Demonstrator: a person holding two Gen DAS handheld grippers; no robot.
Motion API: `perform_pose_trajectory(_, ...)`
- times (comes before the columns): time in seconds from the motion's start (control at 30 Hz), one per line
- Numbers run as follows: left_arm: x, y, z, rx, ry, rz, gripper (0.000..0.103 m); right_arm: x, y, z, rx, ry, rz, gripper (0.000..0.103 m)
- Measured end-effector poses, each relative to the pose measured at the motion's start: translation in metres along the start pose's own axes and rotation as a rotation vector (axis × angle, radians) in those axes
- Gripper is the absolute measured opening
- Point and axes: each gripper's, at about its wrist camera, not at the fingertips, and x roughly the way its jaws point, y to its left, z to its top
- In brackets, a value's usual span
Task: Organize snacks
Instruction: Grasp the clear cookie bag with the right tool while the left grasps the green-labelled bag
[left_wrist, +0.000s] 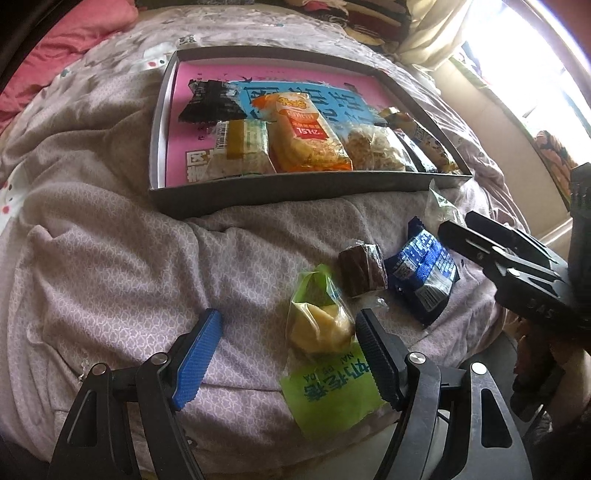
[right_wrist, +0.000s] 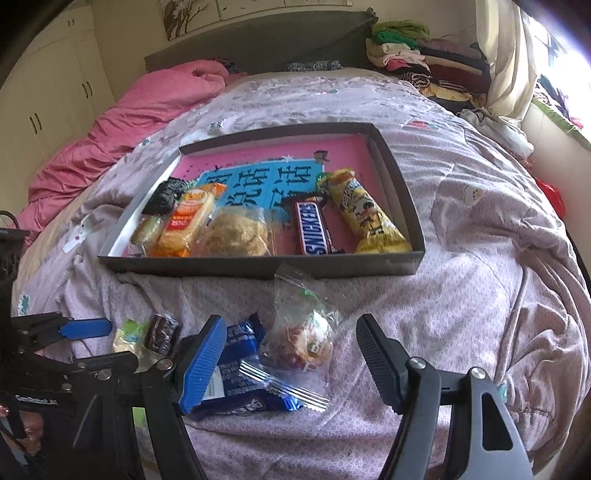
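- Left gripper (left_wrist: 288, 354) spread beside green packet (left_wrist: 319, 325); may pinch loose wrapper only
- Right gripper (right_wrist: 291, 354) spread over clear packet (right_wrist: 303, 332); may snag blue packet (right_wrist: 240, 369)

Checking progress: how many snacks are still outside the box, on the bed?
4. Green-wrapped pastry between the left gripper fingers, brown cake beside it, blue packet further right, clear-wrapped snack before the right gripper. Others may be hidden.
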Motion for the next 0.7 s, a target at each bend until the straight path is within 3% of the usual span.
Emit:
perform_pose_trajectory(0.3,0.002,-0.009,0.000,0.027,0.003,0.021,0.072,0.012,-0.009,-0.006,0.036,0.031,0.026,0.071)
perform_pose_trajectory(0.53,0.007,-0.007,0.002,0.022,0.007,0.015,0.072,0.015,-0.018,-0.006,0.091,0.031,0.089,0.055)
perform_pose_trajectory(0.7,0.008,-0.007,0.002,0.026,0.002,0.022,0.070,0.020,-0.025,-0.008,0.142,0.039,0.142,0.053)
